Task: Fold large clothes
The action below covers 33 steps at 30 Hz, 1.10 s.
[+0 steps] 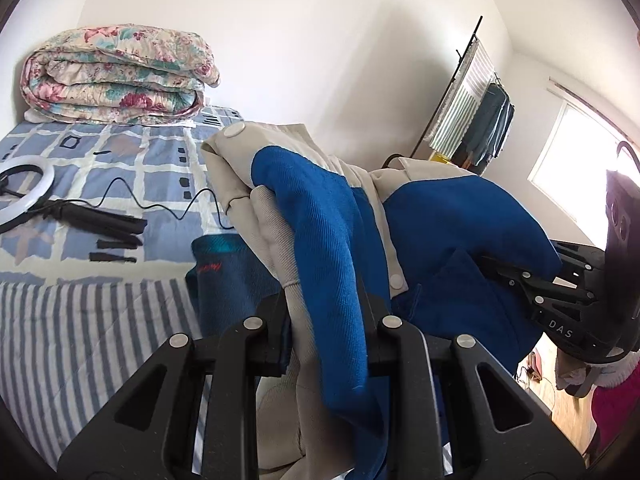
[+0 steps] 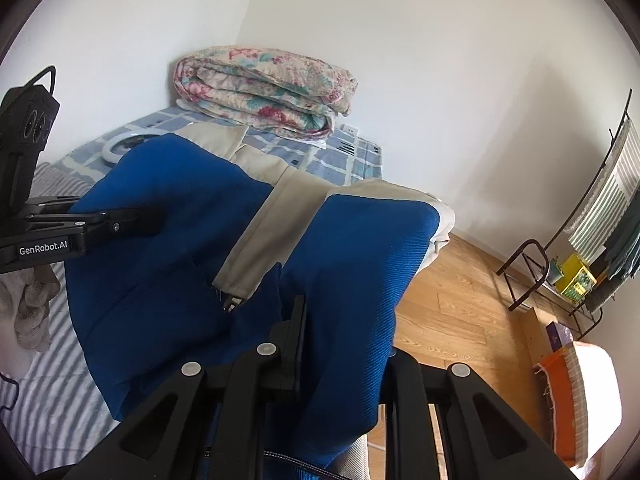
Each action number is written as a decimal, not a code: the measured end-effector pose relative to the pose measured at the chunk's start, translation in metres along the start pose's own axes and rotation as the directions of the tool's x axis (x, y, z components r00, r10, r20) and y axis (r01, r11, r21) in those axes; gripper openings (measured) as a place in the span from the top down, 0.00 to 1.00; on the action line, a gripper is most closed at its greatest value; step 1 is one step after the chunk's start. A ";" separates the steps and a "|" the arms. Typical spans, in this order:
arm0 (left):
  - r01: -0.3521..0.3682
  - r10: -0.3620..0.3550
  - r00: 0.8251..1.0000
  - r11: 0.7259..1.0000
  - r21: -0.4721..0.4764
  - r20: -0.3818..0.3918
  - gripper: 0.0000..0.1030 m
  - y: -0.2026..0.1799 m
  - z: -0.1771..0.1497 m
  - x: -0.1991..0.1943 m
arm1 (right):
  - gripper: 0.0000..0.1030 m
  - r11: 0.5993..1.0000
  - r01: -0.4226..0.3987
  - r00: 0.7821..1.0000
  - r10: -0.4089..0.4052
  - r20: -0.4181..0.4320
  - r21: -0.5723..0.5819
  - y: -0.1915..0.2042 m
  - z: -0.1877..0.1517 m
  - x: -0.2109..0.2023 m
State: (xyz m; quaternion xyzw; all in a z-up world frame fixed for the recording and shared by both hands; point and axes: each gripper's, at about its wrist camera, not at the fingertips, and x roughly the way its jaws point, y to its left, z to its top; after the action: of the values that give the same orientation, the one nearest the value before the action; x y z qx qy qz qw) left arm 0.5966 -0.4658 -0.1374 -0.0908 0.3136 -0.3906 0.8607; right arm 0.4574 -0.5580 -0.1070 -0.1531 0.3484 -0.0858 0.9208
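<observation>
A blue and beige jacket [image 1: 320, 216] with white snap buttons hangs in the air above the bed, held by both grippers. My left gripper [image 1: 326, 300] is shut on a bunched fold of blue and beige cloth. My right gripper [image 2: 340, 320] is shut on a thick blue fold of the same jacket [image 2: 352, 264]. The right gripper shows at the right of the left wrist view [image 1: 516, 276], its fingers buried in blue cloth. The left gripper shows at the left of the right wrist view [image 2: 136, 220], clamped on the jacket's other side.
The bed has a blue checked sheet [image 1: 132, 152] and a striped cover [image 1: 80, 328]. A folded floral quilt [image 1: 116, 80] lies by the wall. A ring light [image 1: 24, 188] with cable and a teal garment [image 1: 224, 268] lie on the bed. A clothes rack [image 2: 600, 216] stands on the wood floor [image 2: 460, 304].
</observation>
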 end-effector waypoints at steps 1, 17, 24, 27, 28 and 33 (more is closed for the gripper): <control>0.003 -0.003 1.000 1.000 0.001 0.000 0.79 0.000 0.004 0.012 | 0.86 1.000 0.012 1.000 -0.012 -0.008 -0.010 -0.005 0.003 0.010; -0.178 0.177 0.977 0.984 0.003 -0.123 0.48 0.047 -0.032 0.109 | 0.64 0.975 0.039 0.981 0.005 -0.194 0.219 -0.076 -0.047 0.168; -0.190 0.190 0.975 0.982 0.009 -0.113 0.44 0.050 -0.023 0.064 | 0.32 0.946 0.192 0.971 -0.145 -0.189 0.260 -0.081 -0.055 0.131; -0.189 0.190 0.979 0.982 0.015 -0.080 0.44 0.046 -0.020 0.027 | 0.28 0.930 0.204 0.975 -0.165 -0.147 0.307 -0.084 -0.056 0.100; -0.192 0.193 0.979 0.981 0.024 -0.068 0.44 0.043 -0.020 0.014 | 0.28 0.927 0.204 0.976 -0.168 -0.136 0.315 -0.084 -0.056 0.089; -0.211 0.213 0.977 0.975 0.061 -0.019 0.44 0.020 -0.020 -0.058 | 0.28 0.924 0.178 0.984 -0.163 -0.074 0.339 -0.073 -0.049 0.030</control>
State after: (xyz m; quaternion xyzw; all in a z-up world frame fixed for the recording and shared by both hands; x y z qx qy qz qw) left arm 0.5672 -0.4080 -0.1338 -0.0264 0.3209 -0.3066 0.8957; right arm 0.4433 -0.6452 -0.1354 -0.0173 0.3338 -0.2286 0.9143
